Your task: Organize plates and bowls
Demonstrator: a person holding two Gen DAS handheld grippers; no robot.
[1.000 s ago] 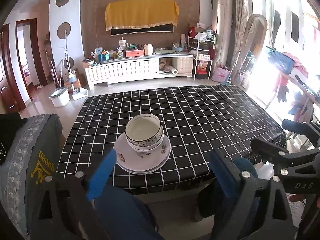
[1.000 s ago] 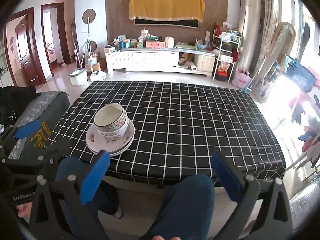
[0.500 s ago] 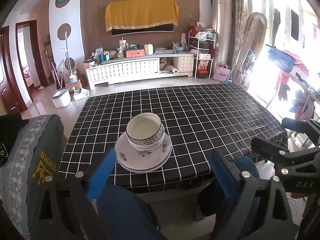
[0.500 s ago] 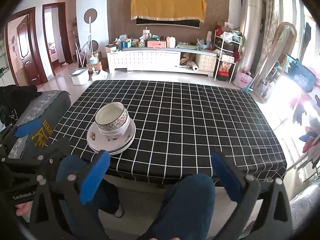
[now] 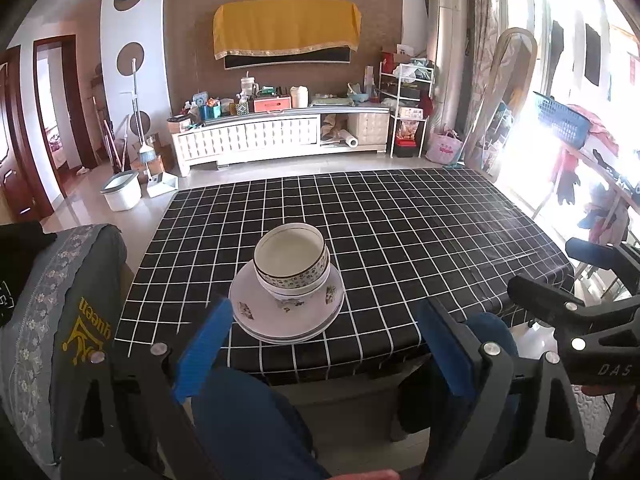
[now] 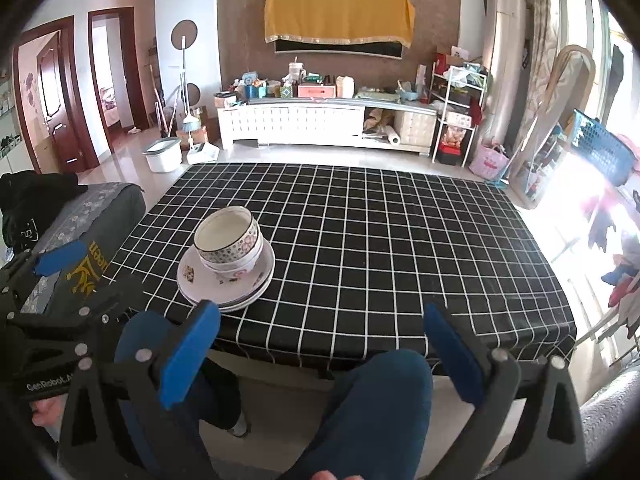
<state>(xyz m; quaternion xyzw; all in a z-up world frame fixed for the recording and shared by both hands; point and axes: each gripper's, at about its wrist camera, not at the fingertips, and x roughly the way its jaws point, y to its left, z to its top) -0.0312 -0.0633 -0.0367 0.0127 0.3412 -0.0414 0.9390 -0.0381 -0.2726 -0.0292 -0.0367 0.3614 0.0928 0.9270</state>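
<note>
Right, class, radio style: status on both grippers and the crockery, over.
Left gripper and right gripper open, empty, short of the checked table. Patterned ceramic bowls nested on stacked white floral plates near the table's front edge. Nothing in the way.

Home living room, covered TV (image 5: 286, 34), cluttered media cabinet (image 5: 280, 138), checkered table (image 5: 400, 224)

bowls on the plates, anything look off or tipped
Nothing stands out. The bowls sit nested and upright on the stacked plates, near the table's front edge. No chips or spills visible.
</note>
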